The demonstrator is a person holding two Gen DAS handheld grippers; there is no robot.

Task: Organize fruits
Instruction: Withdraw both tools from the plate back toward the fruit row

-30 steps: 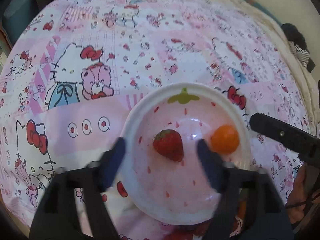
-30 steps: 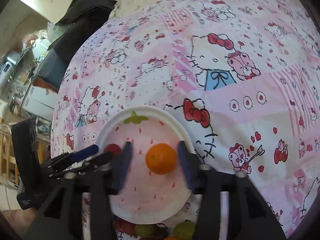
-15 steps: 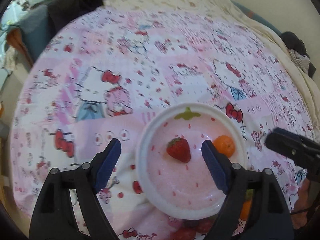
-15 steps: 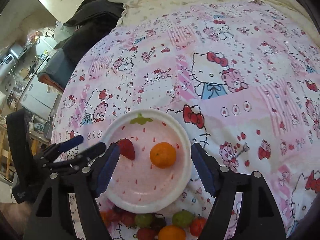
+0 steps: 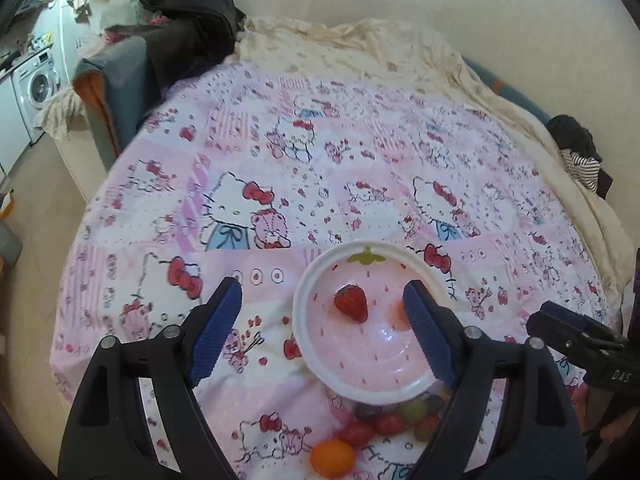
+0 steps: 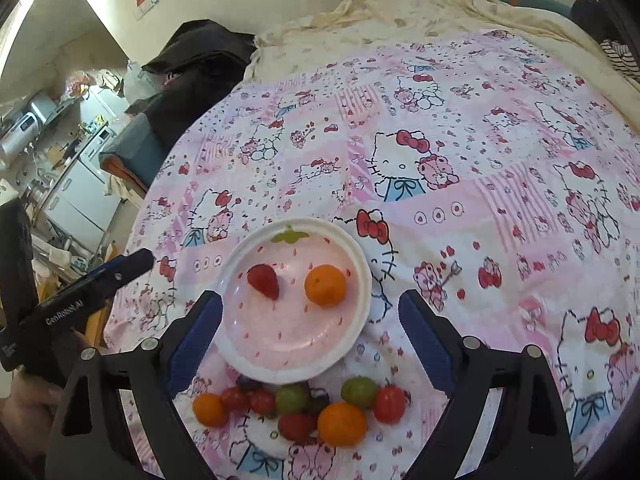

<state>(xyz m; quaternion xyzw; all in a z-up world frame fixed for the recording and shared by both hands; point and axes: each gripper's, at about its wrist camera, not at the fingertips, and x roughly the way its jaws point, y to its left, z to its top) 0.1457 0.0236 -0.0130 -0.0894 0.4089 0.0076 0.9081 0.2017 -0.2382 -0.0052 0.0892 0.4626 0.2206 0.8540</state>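
Your right gripper (image 6: 310, 330) fingers are opening, nothing between them; left gripper (image 5: 322, 330) fingers spread, empty. Strawberry (image 6: 263, 281) and orange (image 6: 325, 285) sit apart in the plate (image 6: 240, 354) on the bed (image 6: 460, 152); loose fruits (image 6: 304, 404) lie just beside its near rim.

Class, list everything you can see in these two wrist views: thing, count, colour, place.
Plate: one, pink with white rim, on the cloth.
Strawberry: one, red, on plate, left.
Orange: one, orange, on plate, right.
Loose fruits: about ten, red, green, orange, dark, on cloth by plate's near edge.
Cloth: one, pink cartoon print.
Dark clothes: heap, far left.
Left gripper: black, blue pads, open, empty.
Right gripper: same, jaws opening, empty.
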